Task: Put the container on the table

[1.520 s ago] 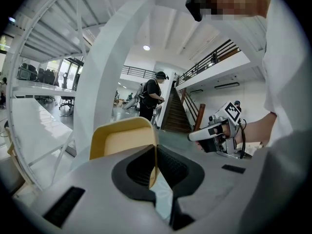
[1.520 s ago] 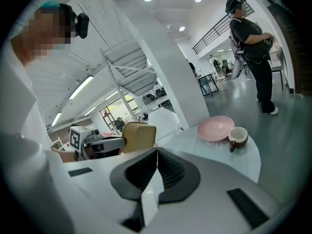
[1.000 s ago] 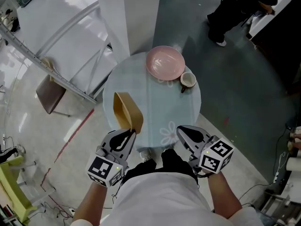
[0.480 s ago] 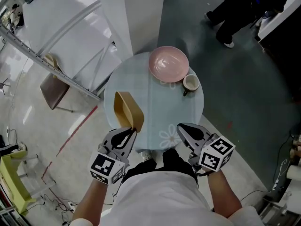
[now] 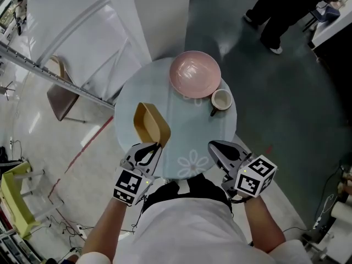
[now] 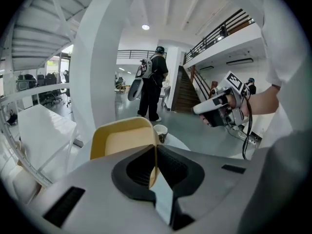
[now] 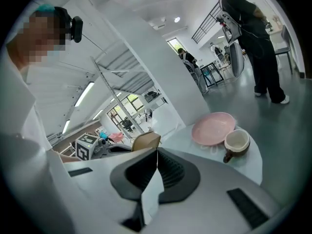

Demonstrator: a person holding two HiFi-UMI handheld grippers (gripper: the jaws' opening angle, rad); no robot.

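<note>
Pale blue tabletop [image 5: 190, 133], round, stands on a floor that is part white and part grey. The left gripper [image 5: 157, 146] has its jaws pinched narrow on the near rim of the yellow container [image 5: 149, 124], whose thin wall runs between the pads in the left gripper view. The container reaches forward from those jaws over the table's left part, tilted; whether its far end touches the cloth I cannot tell from above. The right gripper [image 5: 214, 146] is off to the other gripper's right over the near edge, jaws pressed together with nothing between them. Ahead of its tips lies a brown-handled cup [image 5: 221, 99], and just beyond the cup a pink plate [image 5: 194, 73].
</note>
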